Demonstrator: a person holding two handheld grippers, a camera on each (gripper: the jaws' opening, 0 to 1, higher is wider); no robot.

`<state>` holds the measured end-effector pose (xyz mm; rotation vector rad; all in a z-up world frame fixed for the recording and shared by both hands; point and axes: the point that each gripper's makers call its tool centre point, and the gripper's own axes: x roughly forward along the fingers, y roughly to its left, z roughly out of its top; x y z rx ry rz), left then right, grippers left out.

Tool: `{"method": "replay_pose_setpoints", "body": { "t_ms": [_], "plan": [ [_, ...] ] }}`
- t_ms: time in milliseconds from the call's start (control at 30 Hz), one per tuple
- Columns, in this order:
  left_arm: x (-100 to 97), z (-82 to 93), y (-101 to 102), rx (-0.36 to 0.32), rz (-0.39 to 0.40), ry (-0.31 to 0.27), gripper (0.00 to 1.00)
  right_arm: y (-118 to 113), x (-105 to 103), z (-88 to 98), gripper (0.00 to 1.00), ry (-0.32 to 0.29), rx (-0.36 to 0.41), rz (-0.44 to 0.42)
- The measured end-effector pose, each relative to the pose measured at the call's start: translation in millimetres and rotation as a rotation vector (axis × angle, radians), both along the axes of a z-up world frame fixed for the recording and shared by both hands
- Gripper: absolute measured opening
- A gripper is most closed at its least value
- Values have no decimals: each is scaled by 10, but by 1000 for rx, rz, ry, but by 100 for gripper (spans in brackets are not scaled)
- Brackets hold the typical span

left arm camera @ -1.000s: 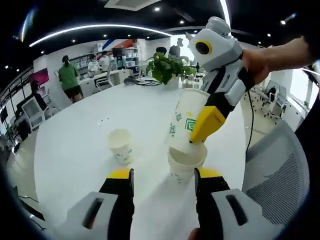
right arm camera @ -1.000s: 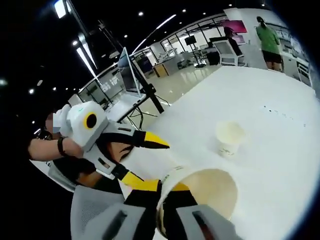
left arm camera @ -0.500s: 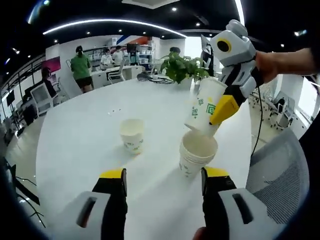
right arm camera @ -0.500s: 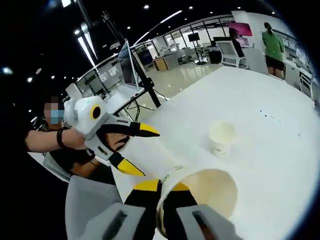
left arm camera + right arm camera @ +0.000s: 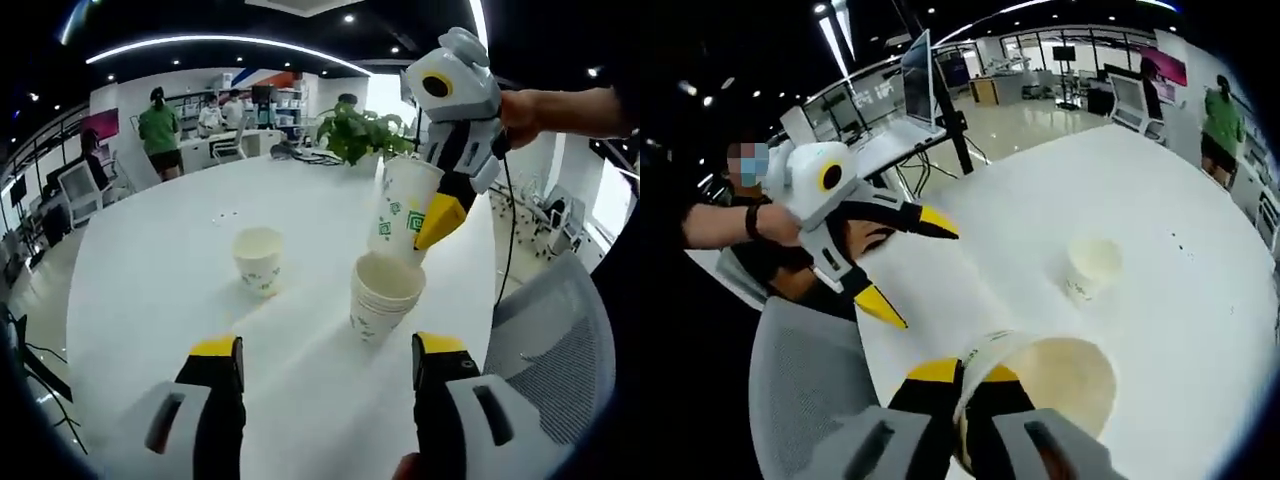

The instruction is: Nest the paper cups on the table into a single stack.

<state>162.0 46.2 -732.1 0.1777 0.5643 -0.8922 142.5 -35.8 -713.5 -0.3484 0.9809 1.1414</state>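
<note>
The held cup (image 5: pixel 402 218) has been lifted slightly above the stack (image 5: pixel 381 297); it is clamped by the right gripper (image 5: pixel 432 222). The left gripper (image 5: pixel 896 272) is spread wide. A single cup (image 5: pixel 257 259) stands apart on the counter (image 5: pixel 150 290).

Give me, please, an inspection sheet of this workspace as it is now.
Surface: white table, bare around the cups.
Job's things: stack of paper cups standing; single paper cup standing apart from it; held paper cup tilted over the stack.
Clutter: potted plant at the far edge.
Grippers: right gripper shut on the held cup's rim; left gripper open, holding nothing.
Cables: black cable hanging from the right gripper.
Surroundings: grey mesh chair; office with people.
</note>
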Motion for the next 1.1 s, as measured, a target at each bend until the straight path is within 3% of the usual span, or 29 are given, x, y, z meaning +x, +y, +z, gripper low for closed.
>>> {"method": "replay_pose_setpoints", "body": {
  "t_ms": [467,1100],
  "plan": [
    [-81,-47,20,13,-22,6,69,-9,-89,-183,0,-15,-164,144],
    [-81,-71,24,23,-27,4,69,-9,-81,-365,0,1,-299,272]
  ]
}}
